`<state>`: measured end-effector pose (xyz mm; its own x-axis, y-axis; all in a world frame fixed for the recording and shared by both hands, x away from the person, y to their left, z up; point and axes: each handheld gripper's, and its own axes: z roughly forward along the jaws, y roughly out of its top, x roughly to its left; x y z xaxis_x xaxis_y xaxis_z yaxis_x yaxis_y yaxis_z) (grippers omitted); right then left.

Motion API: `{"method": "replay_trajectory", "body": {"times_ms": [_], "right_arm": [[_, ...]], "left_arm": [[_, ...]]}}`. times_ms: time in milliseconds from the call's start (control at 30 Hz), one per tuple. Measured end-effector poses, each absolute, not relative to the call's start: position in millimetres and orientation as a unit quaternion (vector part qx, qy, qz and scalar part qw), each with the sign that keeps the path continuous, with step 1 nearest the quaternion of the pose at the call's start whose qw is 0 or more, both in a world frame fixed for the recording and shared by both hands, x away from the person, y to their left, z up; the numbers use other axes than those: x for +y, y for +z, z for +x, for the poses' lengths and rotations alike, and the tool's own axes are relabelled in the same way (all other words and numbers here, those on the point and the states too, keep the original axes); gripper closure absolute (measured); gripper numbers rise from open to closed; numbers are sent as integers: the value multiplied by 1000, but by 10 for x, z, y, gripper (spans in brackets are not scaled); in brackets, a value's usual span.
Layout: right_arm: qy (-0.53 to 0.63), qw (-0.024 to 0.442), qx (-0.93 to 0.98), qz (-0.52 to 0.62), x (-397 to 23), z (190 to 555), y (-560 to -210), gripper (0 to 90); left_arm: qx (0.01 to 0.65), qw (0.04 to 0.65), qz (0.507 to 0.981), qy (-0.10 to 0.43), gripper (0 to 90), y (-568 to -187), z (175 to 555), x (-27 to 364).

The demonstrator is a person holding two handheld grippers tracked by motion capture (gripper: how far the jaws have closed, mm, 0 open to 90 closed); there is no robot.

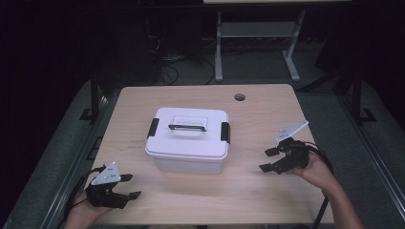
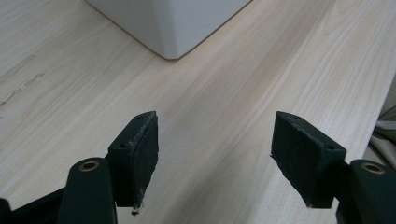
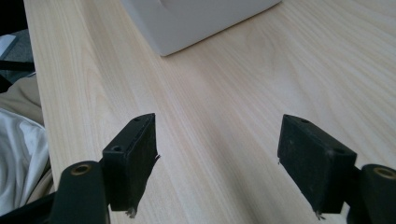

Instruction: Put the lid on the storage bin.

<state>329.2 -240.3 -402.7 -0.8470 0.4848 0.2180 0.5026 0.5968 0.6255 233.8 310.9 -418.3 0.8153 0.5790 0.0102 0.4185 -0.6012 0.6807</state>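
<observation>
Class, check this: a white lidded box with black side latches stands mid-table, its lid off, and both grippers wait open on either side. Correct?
Not quite. The lid is on the white box, with both black latches at its ends, as the high view shows. The rest holds: the left gripper and right gripper wait open, apart from it.

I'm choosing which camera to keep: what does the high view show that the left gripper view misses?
High view alone: the white box's lid, its handle, two black latches, and the right gripper. Left gripper view alone: the left gripper's worn pad fingers close up, standing open with nothing between. Shared: the white box on the wooden table.
</observation>
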Motion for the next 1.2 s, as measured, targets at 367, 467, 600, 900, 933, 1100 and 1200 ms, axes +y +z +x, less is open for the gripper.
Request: {"method": "replay_trajectory", "body": {"times_ms": [367, 467, 600, 900, 933, 1100, 1200], "right_arm": [[-356, 14, -891, -283, -2487, 3220, -4106, 276], [-358, 14, -889, -285, -2514, 3201, -4129, 276], [-360, 13, -887, -289, -2555, 3176, -4159, 277], [-361, 14, -884, -296, -2620, 3109, -4228, 276], [-362, 14, -884, -295, -2628, 3101, -4237, 277], [-361, 14, -884, -296, -2655, 3048, -4275, 276], [-362, 14, -883, -299, -2673, 3010, -4287, 277]], "left_arm": [[281, 346, 888, 116, 318, -4193, 2344, 3105], [282, 345, 888, 115, 317, -4197, 2344, 3104], [281, 345, 888, 116, 317, -4195, 2344, 3109], [283, 348, 886, 117, 318, -4185, 2339, 3126], [283, 348, 886, 117, 318, -4185, 2339, 3127], [283, 349, 886, 117, 317, -4189, 2343, 3128], [283, 347, 886, 117, 317, -4196, 2344, 3115]]}}
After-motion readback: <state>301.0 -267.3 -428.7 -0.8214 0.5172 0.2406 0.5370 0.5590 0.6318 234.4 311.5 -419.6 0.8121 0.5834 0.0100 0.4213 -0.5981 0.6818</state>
